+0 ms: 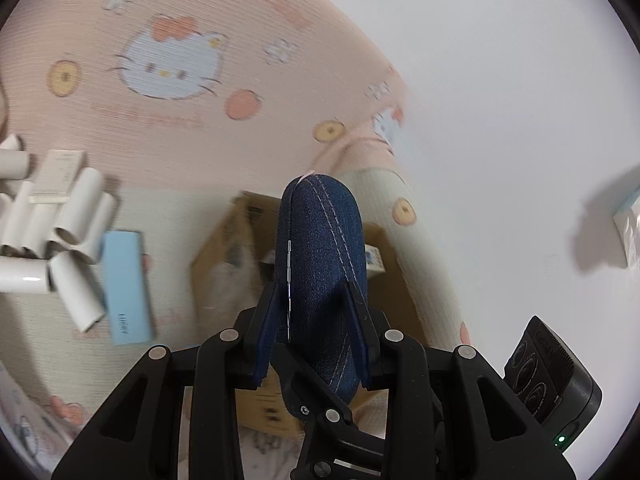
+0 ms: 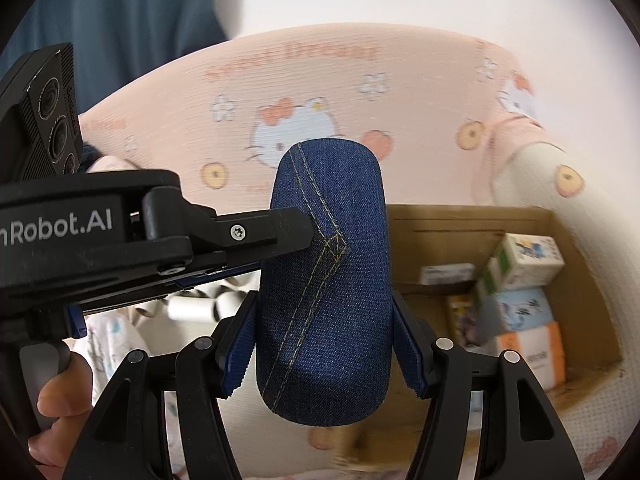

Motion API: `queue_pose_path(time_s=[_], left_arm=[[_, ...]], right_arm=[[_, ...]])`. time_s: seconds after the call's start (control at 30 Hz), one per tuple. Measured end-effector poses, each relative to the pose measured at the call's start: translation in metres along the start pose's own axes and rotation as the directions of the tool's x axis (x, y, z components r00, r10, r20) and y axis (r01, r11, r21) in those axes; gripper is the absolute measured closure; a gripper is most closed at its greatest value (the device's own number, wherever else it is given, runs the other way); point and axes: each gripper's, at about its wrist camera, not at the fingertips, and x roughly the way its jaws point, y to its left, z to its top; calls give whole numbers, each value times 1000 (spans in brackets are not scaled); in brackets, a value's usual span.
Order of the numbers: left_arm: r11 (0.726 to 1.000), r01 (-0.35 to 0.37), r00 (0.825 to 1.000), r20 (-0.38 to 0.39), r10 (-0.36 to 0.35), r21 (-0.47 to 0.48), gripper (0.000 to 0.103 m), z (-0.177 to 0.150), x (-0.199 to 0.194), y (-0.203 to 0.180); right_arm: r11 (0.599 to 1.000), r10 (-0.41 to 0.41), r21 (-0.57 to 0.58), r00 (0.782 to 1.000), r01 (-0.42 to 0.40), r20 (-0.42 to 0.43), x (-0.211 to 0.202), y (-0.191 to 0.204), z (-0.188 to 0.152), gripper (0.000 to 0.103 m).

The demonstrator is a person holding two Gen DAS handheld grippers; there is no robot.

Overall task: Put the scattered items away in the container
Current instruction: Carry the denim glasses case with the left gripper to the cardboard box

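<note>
With both my left gripper and right gripper clamped on the denim case, it feels stiff, light; mid-body grip suits the cardboard box.

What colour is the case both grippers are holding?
Dark blue denim with pale stitching; the case shows best in the right wrist view.

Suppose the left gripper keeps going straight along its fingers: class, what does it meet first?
Probably the cardboard box, which lies directly beyond the denim case that the left gripper clamps; the case's tip would likely arrive first. Depth is unclear.
</note>
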Motion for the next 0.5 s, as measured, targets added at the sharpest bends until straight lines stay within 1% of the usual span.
queue_pose_path(time_s=[0.13,0.3,0.43,0.5], left_arm=[[999,26,999,-42,-25,22,67,-2,23,-21],[998,31,995,-95,-26,53,67,-3,56,-50],[995,86,987,-140,-77,57,67,3,81,-74],[993,115,979,-175,-107,37,67,8,93,-83]], right_arm=[[999,-26,19,1000,26,-8,-6,-30,-2,43],[998,-32,47,997,35,-70,-6,-70,4,43],[998,-48,31,992,52,-115,-11,-101,19,43],[997,-75,-18,986,73,-151,-14,-113,26,43]])
